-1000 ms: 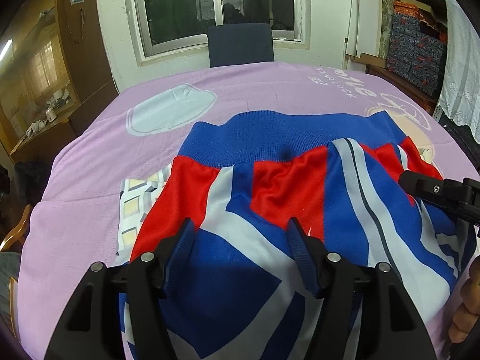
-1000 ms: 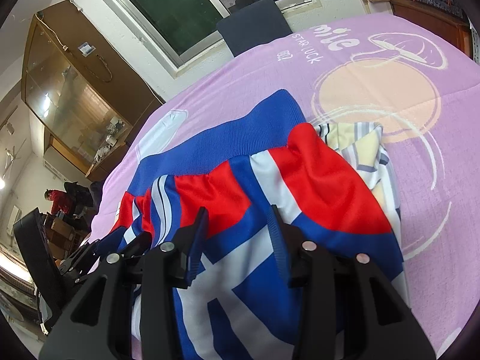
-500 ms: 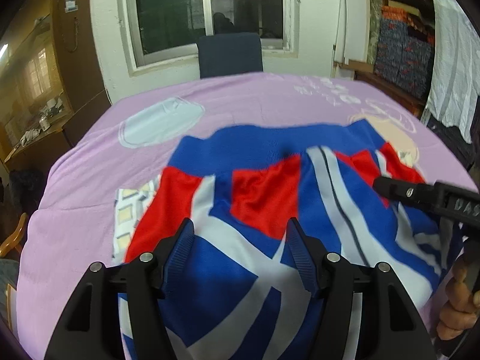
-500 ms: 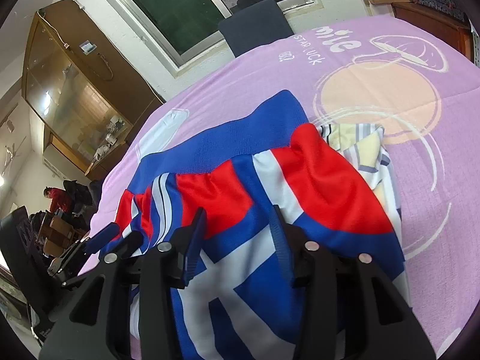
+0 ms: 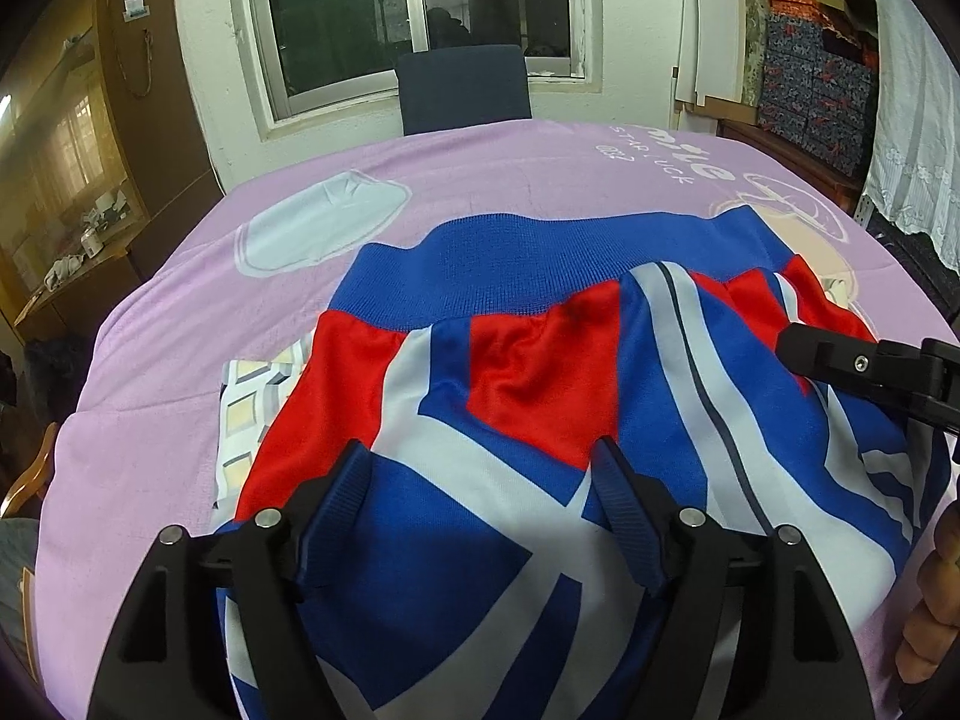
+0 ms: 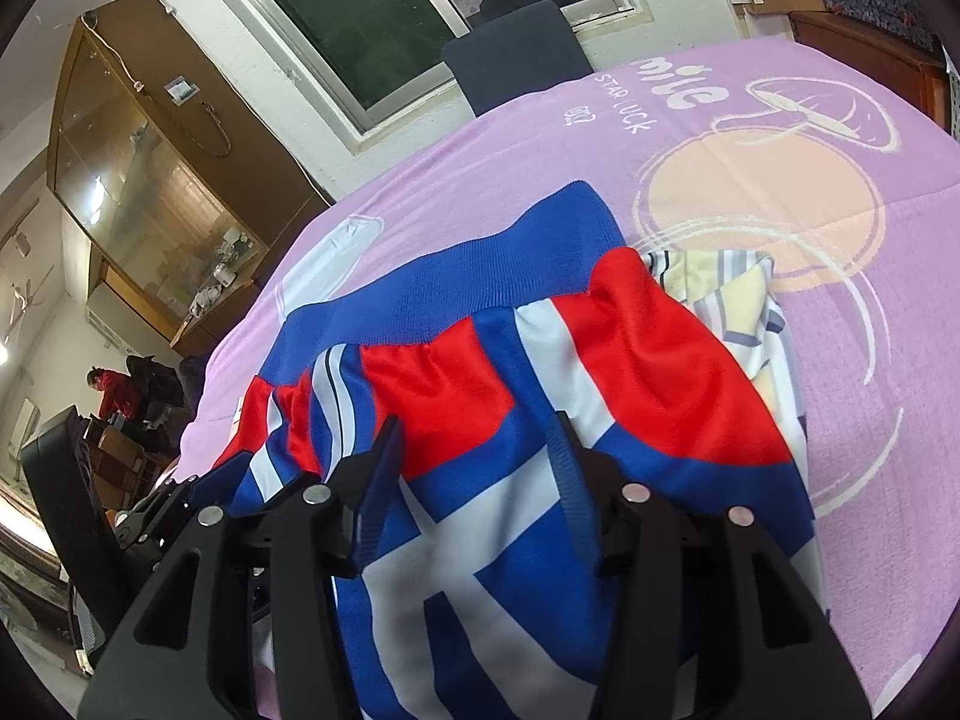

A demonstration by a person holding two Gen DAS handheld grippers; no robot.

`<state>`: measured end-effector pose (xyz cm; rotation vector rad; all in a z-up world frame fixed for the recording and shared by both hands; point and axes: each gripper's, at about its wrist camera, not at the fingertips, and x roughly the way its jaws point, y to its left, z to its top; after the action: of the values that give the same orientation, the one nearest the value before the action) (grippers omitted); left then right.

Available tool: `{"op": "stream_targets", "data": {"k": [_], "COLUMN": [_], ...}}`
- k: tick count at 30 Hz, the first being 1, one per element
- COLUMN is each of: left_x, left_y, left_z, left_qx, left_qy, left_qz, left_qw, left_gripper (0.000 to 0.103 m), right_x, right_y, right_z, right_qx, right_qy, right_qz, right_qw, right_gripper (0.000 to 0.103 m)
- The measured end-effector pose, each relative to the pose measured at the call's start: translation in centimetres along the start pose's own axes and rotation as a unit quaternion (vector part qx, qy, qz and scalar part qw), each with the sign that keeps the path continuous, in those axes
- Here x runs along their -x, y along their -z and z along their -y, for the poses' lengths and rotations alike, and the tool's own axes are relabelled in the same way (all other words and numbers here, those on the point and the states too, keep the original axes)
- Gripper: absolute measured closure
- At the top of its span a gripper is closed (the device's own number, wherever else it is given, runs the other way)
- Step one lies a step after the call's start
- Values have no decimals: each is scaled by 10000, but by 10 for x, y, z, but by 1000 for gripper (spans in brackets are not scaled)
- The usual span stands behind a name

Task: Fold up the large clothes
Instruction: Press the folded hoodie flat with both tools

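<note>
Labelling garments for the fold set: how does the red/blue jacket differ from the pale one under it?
The jacket is glossy red, blue and white with a ribbed blue hem; the pale cloth is cream with thin stripes. The jacket lies on top, spread wide; the pale cloth sits underneath, only its edges showing. Both lie on the pink blanket.

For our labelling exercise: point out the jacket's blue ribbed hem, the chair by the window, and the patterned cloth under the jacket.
blue ribbed hem [image 5: 528, 264], left wrist view, middle of band.
chair [image 5: 463, 87], left wrist view, backrest.
patterned cloth [image 6: 738, 288], right wrist view, exposed corner.
</note>
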<state>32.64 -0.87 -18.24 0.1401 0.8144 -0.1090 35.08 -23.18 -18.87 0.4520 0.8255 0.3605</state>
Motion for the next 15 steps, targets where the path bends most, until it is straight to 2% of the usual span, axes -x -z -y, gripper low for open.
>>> {"op": "stream_targets", "data": {"k": [5,10,15], "left_x": [6,22,43], "left_y": [1,0,1], "left_z": [1,6,14], "left_qx": [-23,-50,-151], "left_qy": [-5,69,90], "left_qz": [93,371,772], "left_qw": [10000,9993,9969], "left_gripper": [27,27,27], "right_x": [9,21,50], "right_y": [5,14,22], "right_z": [-4,-16,-26], "right_qx": [-54,135,294], "right_qy": [-105,-39,-35], "right_qz": [7,65,442], "right_qw": [9999,9999,9986], "right_gripper": [38,37,34]}}
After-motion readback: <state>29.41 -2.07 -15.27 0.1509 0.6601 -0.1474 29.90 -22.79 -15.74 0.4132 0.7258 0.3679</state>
